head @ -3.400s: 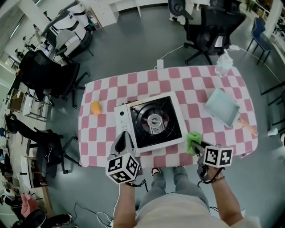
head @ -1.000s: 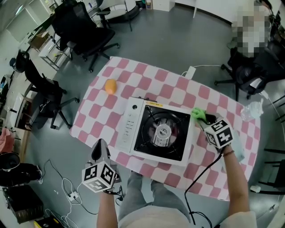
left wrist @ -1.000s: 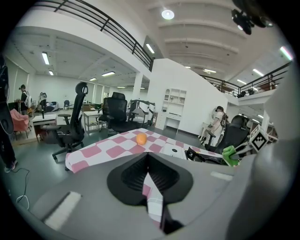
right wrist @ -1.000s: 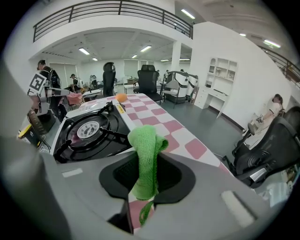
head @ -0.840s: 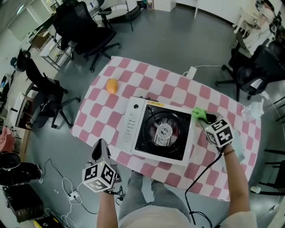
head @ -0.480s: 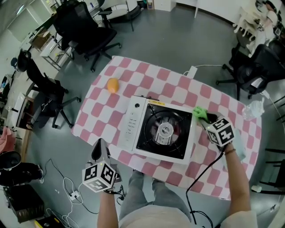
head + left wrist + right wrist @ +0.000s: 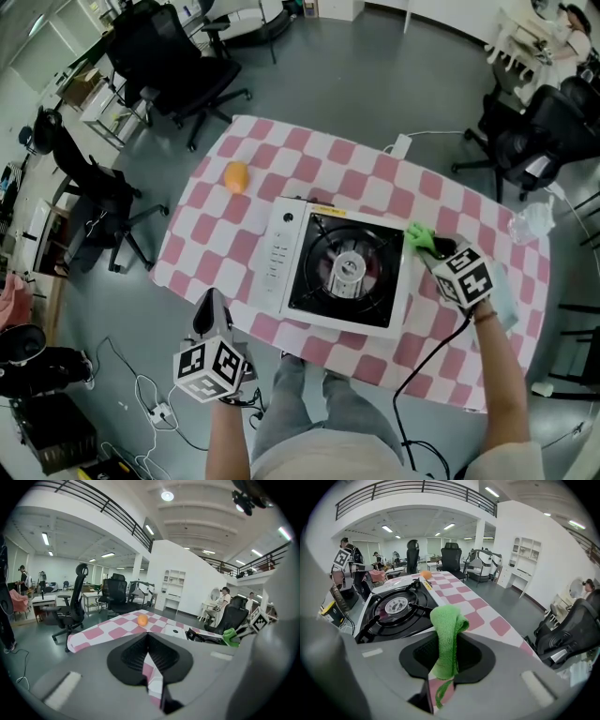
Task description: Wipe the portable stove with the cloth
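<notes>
The white portable stove (image 7: 339,267) with its black burner top lies in the middle of the pink-checked table (image 7: 375,178). My right gripper (image 7: 433,246) is shut on the green cloth (image 7: 418,238) just off the stove's right edge; in the right gripper view the cloth (image 7: 446,638) stands pinched upright between the jaws, with the burner (image 7: 396,606) to its left. My left gripper (image 7: 210,315) hangs off the table's near-left edge, shut and empty (image 7: 151,667); the stove (image 7: 197,635) lies ahead of it.
An orange (image 7: 235,175) lies near the table's far-left corner, also seen as an orange (image 7: 142,619) from the left gripper. A clear plastic bag (image 7: 530,221) sits at the table's right end. Black office chairs (image 7: 183,75) ring the table; a cable (image 7: 427,361) trails from the right gripper.
Since 3.4 s ago the view shifted and my right gripper carried the cloth from the table's near edge to the stove's right side. Over the last second, nothing but slight camera drift.
</notes>
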